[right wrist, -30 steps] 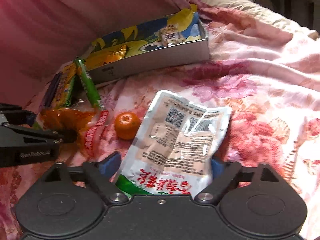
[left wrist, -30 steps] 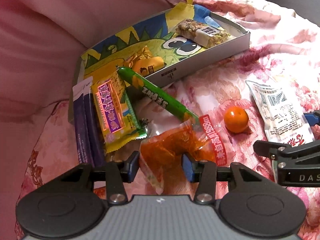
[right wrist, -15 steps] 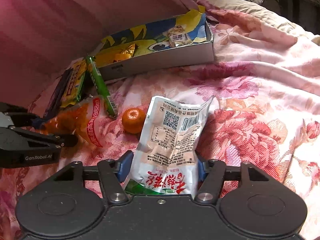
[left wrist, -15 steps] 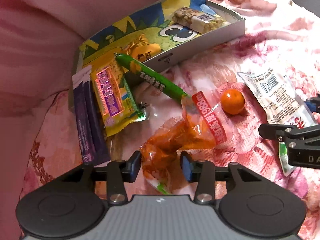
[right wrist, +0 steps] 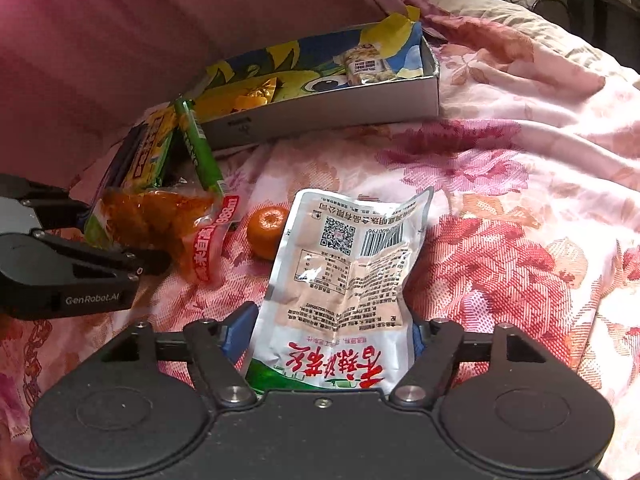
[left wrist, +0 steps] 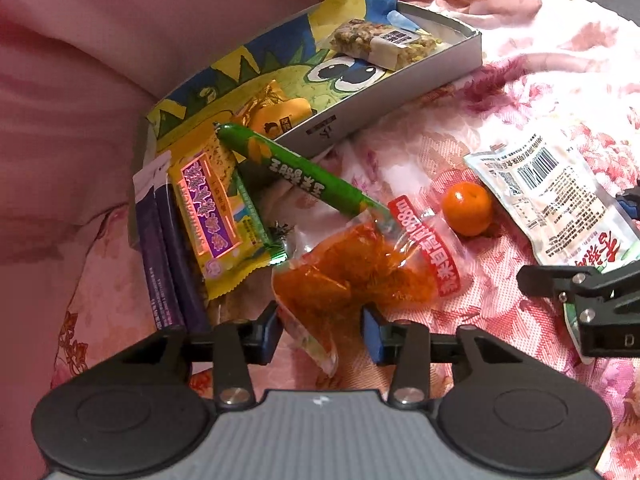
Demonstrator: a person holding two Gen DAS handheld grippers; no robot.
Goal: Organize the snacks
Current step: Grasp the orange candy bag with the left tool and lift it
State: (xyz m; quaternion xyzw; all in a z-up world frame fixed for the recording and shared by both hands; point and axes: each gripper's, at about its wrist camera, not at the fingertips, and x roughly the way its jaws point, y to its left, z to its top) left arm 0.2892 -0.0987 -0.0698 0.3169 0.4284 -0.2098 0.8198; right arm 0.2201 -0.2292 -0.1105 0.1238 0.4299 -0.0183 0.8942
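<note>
Floral pink bedspread underneath: left gripper has just been narrowing around the soft, slippery clear packet of orange snack, gripped at its near end; right gripper, just reopened slightly, straddles the limp silver-white foil pouch between its jaws.

A pink floral quilted bedspread covers the whole surface, creased toward 1 o'clock. A plain pink cushion rises at 10 o'clock. At 1 o'clock in the right wrist view, a beige pillow lies beyond.

A pink floral bedspread covers the bed, a plain pink cushion rising behind it.
</note>
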